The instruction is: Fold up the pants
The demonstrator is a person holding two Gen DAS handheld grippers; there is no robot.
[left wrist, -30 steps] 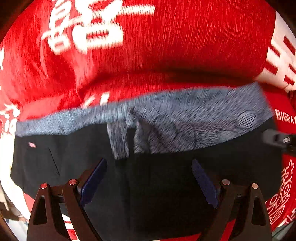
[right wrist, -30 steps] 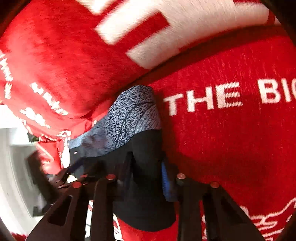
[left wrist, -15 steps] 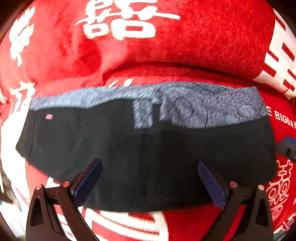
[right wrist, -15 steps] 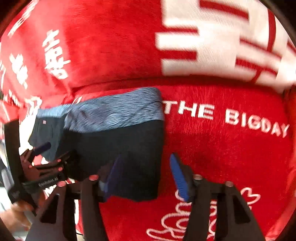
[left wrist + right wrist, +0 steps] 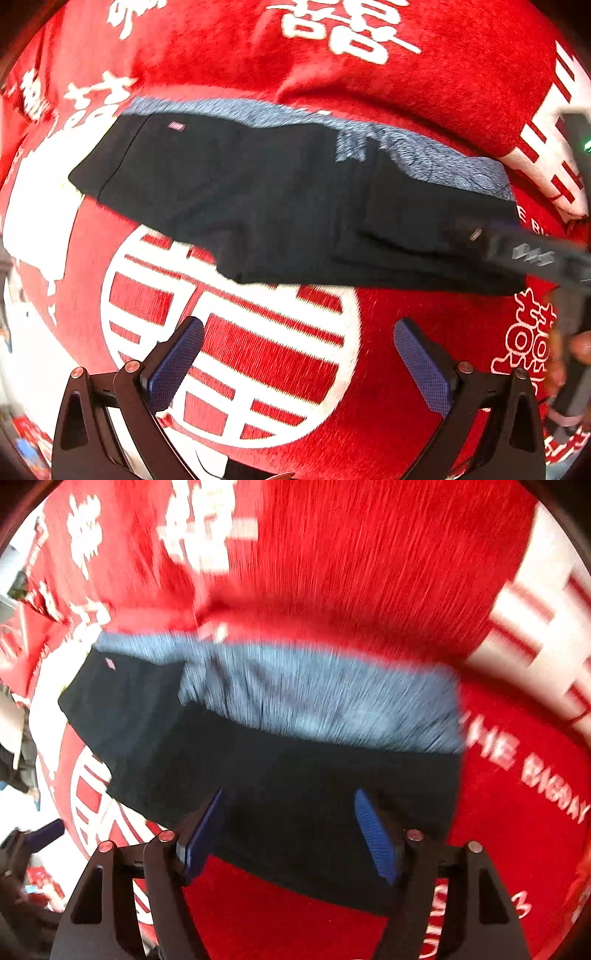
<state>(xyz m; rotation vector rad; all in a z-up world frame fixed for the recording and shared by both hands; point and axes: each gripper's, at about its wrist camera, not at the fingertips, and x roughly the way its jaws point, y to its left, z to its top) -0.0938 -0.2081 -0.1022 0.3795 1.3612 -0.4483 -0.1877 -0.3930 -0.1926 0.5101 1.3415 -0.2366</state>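
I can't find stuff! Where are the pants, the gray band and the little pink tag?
pants (image 5: pixel 280 206), left wrist view, black middle.
gray band (image 5: pixel 325 698), right wrist view, middle.
pink tag (image 5: pixel 176 126), left wrist view, its centre.

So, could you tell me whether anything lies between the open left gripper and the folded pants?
Nothing visible does. The left gripper hangs open over bare red cloth, and the pants lie just beyond it, uncovered except where the right gripper reaches over their far end.
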